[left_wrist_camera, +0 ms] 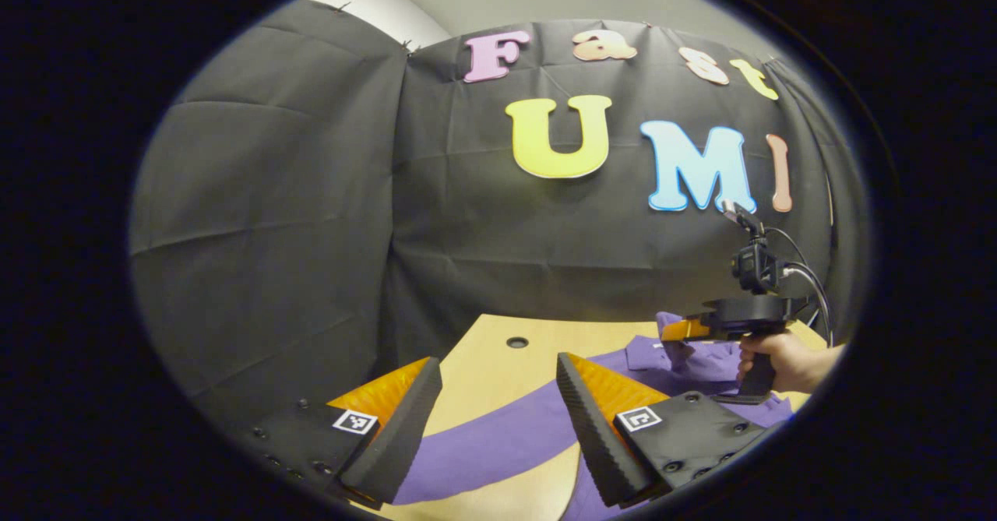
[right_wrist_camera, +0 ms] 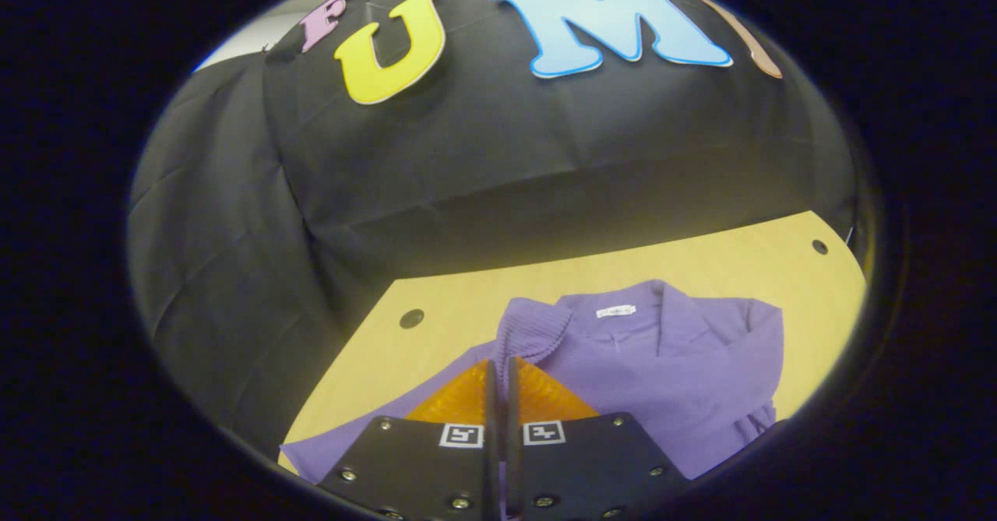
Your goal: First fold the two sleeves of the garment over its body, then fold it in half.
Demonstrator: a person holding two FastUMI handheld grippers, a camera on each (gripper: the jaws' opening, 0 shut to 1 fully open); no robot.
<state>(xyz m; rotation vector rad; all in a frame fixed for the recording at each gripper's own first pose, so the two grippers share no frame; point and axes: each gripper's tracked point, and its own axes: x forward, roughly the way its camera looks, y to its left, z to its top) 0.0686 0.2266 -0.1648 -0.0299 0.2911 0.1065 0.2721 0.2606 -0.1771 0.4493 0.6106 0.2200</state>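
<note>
I take the purple cardigan (right_wrist_camera: 670,365) as my landmark: it lies flat on the wooden table (right_wrist_camera: 623,264), collar toward the booth wall.

Starting at the left, my left gripper (left_wrist_camera: 498,404) hangs just above the cardigan's outstretched sleeve (left_wrist_camera: 498,435), its jaws wide apart with the cloth showing between them and nothing caught. That sleeve runs out sideways from the body across bare table, so I judge it is not folded yet.

Moving right along the cardigan, my right gripper (right_wrist_camera: 498,377) has its fingers drawn together near the ribbed collar (right_wrist_camera: 537,330). A sliver of purple shows between them in the right gripper view, but I cannot tell whether they pinch fabric or merely meet above it. In the left gripper view that same gripper, held in a hand (left_wrist_camera: 787,357), sits over bunched purple cloth by the collar.

On the far right, the cardigan's other side looks already doubled over the body.

For this step, I would lower the left jaws onto the sleeve's cuff end, pinch one layer, then carry it low across the body so nothing drags the torso.
</note>
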